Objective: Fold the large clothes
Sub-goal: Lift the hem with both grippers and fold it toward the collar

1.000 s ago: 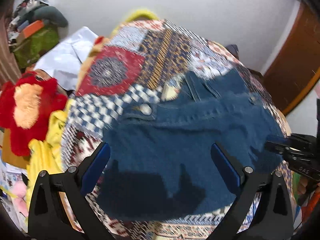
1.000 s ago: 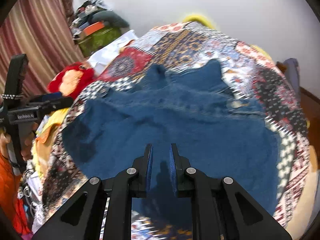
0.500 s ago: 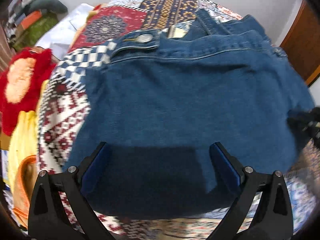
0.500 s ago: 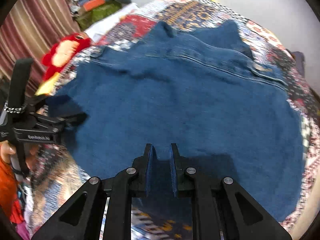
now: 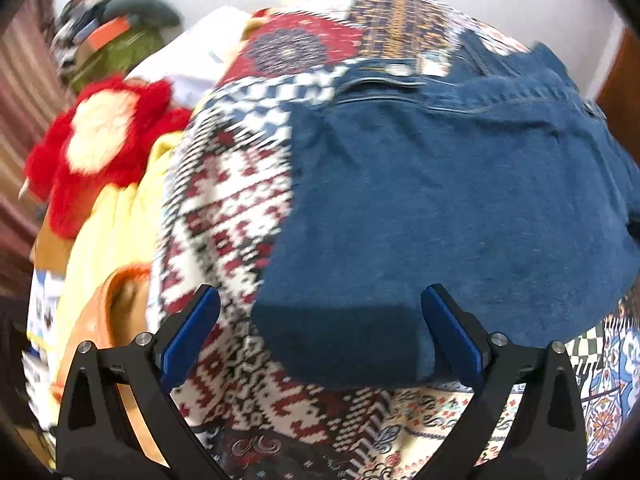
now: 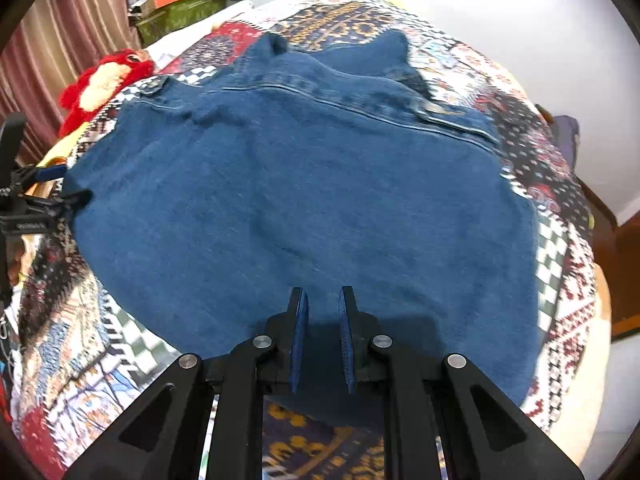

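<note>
Denim jacket (image 6: 304, 208) covers the patchwork bedspread (image 5: 224, 216); left tool (image 5: 320, 332) spread wide, right tool (image 6: 322, 336) pressed nearly together, pinching nothing.

Denim jacket (image 6: 304, 200) lies on quilt (image 6: 560, 248); plush toy (image 5: 96, 148) at left

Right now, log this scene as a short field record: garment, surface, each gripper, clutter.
garment: blue denim jacket spread flat, collar at the far end
surface: patchwork bedspread, patterned in red, white and blue
left gripper: open, jaws wide, over the jacket's near left corner, nothing pinched
right gripper: shut, pads a narrow gap apart, at the jacket's near hem; whether they pinch cloth cannot be told
clutter: red plush toy and yellow cloth at the bed's left side
</note>
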Action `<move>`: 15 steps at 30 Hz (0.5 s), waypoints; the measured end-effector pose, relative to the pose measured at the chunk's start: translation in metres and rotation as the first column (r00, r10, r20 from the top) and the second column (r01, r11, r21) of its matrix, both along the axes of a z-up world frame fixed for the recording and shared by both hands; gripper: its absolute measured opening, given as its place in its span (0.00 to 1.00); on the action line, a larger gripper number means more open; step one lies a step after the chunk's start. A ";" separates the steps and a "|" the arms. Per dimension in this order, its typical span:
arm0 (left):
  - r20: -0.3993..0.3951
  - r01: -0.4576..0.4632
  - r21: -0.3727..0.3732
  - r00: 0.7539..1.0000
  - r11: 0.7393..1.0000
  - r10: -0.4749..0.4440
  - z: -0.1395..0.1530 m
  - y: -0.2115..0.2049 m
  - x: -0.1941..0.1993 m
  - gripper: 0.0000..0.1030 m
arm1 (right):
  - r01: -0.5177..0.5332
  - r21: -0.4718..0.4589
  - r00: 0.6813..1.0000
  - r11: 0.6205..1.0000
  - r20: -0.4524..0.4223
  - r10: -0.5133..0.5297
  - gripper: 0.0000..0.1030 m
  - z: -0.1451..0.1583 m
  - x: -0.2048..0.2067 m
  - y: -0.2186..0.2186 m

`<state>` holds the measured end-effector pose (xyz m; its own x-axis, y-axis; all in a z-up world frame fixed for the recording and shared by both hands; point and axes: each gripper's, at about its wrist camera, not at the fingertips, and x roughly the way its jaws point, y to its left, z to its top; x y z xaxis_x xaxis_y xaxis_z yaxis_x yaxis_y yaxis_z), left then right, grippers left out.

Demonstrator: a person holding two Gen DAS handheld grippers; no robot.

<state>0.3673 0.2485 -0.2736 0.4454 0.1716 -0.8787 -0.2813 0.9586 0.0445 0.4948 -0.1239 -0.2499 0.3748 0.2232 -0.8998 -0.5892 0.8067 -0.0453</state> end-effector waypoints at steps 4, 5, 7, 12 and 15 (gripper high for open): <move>-0.016 -0.058 -0.052 0.998 0.997 0.058 -0.005 0.021 -0.011 1.00 | 0.017 0.025 1.000 1.000 -0.014 -0.017 0.11 0.002 0.001 -0.021; -0.021 -0.070 -0.071 0.997 0.995 0.068 -0.007 0.027 -0.017 1.00 | 0.030 0.021 0.999 0.999 -0.013 -0.029 0.11 0.004 0.002 -0.024; -0.015 -0.083 -0.106 0.997 0.991 0.082 -0.006 0.034 -0.029 1.00 | 0.060 -0.038 0.998 0.997 0.024 -0.060 0.11 0.006 0.001 -0.031; -0.024 -0.094 -0.080 0.995 0.992 0.093 0.000 0.033 -0.053 0.99 | 0.124 -0.069 0.992 0.990 0.010 -0.124 0.12 0.006 0.004 -0.061; -0.051 -0.119 -0.009 0.992 0.993 0.119 0.000 0.031 -0.059 0.99 | 0.158 -0.035 0.987 0.987 -0.036 -0.159 0.11 0.002 0.004 -0.084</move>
